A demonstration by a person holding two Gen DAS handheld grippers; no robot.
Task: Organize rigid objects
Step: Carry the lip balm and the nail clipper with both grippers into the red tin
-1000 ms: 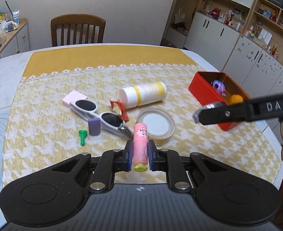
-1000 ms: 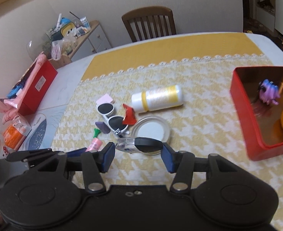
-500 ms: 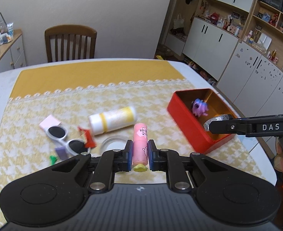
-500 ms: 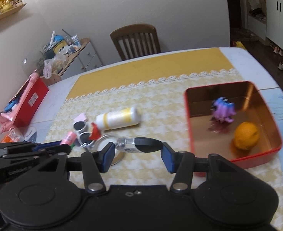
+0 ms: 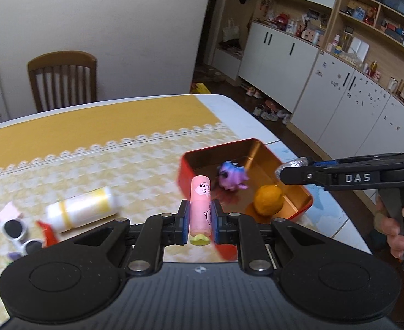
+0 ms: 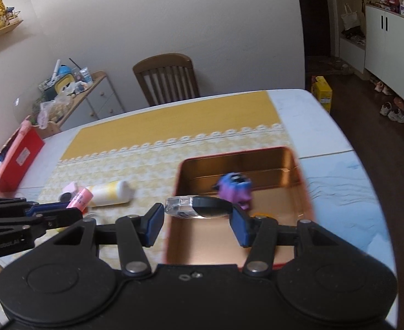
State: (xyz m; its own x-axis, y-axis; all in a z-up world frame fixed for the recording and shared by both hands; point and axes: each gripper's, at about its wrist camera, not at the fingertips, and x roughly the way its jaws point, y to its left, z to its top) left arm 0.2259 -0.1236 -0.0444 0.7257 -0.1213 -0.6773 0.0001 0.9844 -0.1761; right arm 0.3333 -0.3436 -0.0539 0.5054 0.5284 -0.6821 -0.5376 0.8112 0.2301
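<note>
Left gripper (image 5: 199, 221) clamps a pink tube (image 5: 200, 206); right gripper (image 6: 198, 221) grips what looks like a clear-and-black case (image 6: 199, 206) above the red tin (image 6: 299, 170).

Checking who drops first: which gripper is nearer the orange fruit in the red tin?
Right. The right gripper hangs over the red tin, above the orange fruit; the left gripper is outside its near-left wall.

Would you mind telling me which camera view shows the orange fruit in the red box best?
The left wrist view: the orange fruit sits whole and unobstructed in the red box. In the right wrist view only a sliver peeks out beneath the object held in the right gripper.
</note>
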